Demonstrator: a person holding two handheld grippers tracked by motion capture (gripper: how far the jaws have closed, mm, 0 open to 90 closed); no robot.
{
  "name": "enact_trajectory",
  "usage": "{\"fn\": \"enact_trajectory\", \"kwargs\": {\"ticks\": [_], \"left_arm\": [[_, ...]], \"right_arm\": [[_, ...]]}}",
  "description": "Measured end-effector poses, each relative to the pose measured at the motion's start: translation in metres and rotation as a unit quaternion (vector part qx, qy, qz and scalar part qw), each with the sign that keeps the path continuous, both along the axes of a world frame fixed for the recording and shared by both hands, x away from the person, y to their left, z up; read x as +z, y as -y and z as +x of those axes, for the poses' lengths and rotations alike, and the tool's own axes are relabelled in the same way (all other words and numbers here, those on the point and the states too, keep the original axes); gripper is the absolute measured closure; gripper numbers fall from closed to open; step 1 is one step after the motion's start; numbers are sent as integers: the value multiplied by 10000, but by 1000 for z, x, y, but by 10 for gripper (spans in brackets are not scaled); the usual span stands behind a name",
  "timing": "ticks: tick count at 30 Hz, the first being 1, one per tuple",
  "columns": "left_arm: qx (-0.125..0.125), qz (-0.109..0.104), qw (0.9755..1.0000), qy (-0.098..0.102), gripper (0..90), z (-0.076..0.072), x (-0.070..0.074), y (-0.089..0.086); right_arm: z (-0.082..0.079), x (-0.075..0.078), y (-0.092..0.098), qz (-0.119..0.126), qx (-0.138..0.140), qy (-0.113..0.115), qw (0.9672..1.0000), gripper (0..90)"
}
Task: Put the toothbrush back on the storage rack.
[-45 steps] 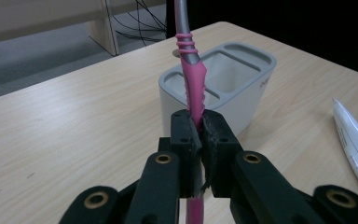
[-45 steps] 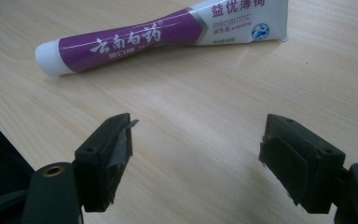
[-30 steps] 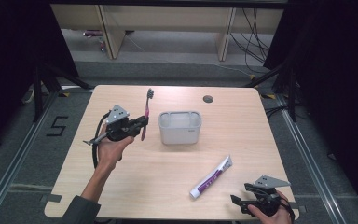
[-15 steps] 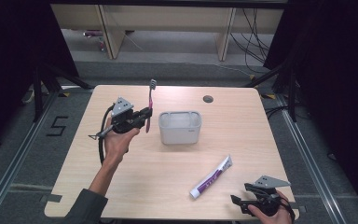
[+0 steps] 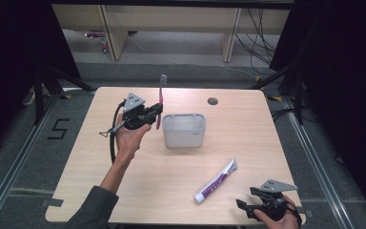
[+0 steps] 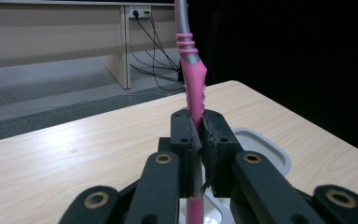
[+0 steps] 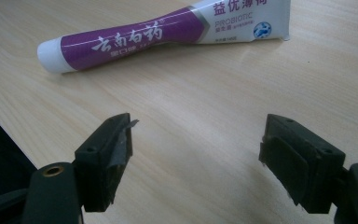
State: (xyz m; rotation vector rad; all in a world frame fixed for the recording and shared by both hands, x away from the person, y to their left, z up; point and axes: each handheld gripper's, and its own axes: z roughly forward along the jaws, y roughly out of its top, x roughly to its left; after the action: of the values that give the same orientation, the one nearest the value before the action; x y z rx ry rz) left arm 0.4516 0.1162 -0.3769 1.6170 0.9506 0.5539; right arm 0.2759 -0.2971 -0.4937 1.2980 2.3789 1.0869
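Observation:
A pink and grey toothbrush [image 5: 160, 99] stands nearly upright, head up, clamped in my left gripper [image 5: 155, 111] just left of the grey-white cup [image 5: 184, 130]. In the left gripper view the two pads press on the pink handle of the toothbrush [image 6: 192, 88], and the cup's rim [image 6: 265, 149] lies below and to the right. A purple and white toothpaste tube [image 5: 216, 180] lies flat on the table. My right gripper [image 5: 246, 204] rests near the front right corner with its jaws wide and nothing between them; in its own view the tube [image 7: 168, 29] lies ahead of my right gripper [image 7: 196, 140].
The wooden table [image 5: 124, 191] has a round cable hole [image 5: 213, 101] near its far edge. Black curtains flank both sides, and cables and shelving legs lie on the floor beyond.
My left gripper has carried the toothbrush right and a little up, from left of the cup to beside its left rim, with the brush turning more upright. The right gripper has stayed put.

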Motion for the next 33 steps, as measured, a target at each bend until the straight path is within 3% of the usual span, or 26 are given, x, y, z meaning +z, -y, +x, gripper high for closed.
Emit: {"fn": "enact_trajectory", "kwargs": {"ticks": [8, 11, 22, 30, 31, 33], "left_arm": [[33, -23, 10000, -46, 833, 12, 1, 11], [31, -23, 10000, -84, 832, 16, -2, 15], [90, 53, 9999, -71, 833, 24, -1, 28], [182, 64, 9998, -107, 832, 30, -8, 32], [195, 57, 9997, -122, 833, 30, -10, 32], [208, 49, 9997, -143, 832, 31, -13, 33]], "right_arm": [[0, 0, 0, 52, 14, -3, 10000, 250], [-1, 0, -1, 124, -60, -145, 9998, 250], [0, 0, 0, 57, 9, -44, 10000, 250], [0, 0, 1, 23, 47, 5, 10000, 250], [-2, -1, -1, 140, 13, -111, 9998, 250], [-2, 0, -1, 111, 11, -119, 9999, 250]]}}
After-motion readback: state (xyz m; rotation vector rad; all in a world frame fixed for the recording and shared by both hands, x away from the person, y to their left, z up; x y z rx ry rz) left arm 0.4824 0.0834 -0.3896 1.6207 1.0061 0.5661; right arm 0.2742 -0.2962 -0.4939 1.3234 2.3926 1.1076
